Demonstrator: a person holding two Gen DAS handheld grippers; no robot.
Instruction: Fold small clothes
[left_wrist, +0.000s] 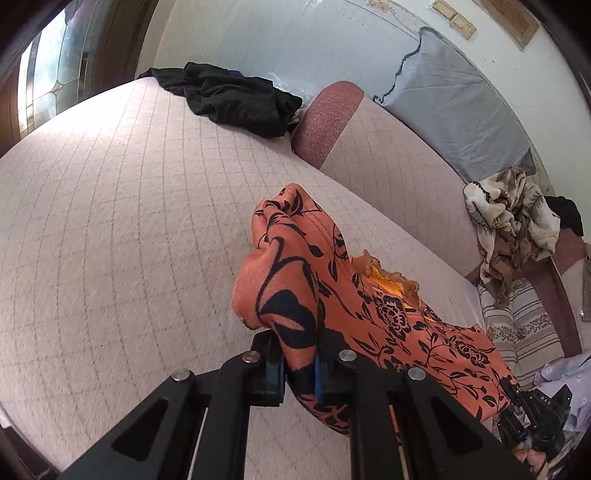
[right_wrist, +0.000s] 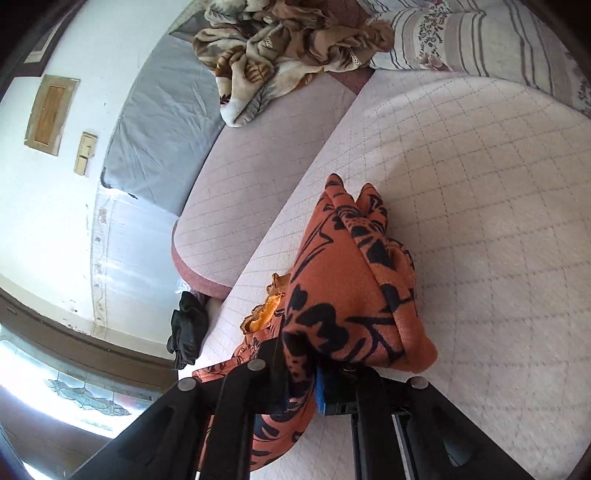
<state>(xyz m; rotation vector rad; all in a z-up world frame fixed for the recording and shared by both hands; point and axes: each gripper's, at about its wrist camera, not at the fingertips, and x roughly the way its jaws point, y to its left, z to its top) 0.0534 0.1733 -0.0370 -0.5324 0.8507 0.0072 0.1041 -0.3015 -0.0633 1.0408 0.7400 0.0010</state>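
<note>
An orange garment with a black floral print (left_wrist: 332, 280) hangs stretched between my two grippers above a pink quilted sofa seat (left_wrist: 122, 229). My left gripper (left_wrist: 300, 369) is shut on one bunched end of it. My right gripper (right_wrist: 301, 384) is shut on the other bunched end (right_wrist: 354, 295); the right gripper also shows at the lower right of the left wrist view (left_wrist: 532, 417). A frilled yellow-orange trim (left_wrist: 391, 277) shows along the garment's middle edge.
A black garment (left_wrist: 236, 99) lies crumpled at the seat's far end by the armrest (left_wrist: 325, 122). A brown patterned blanket (left_wrist: 513, 225) and a striped cushion (left_wrist: 524, 328) lie along the backrest. A grey pillow (left_wrist: 454, 107) leans on the wall.
</note>
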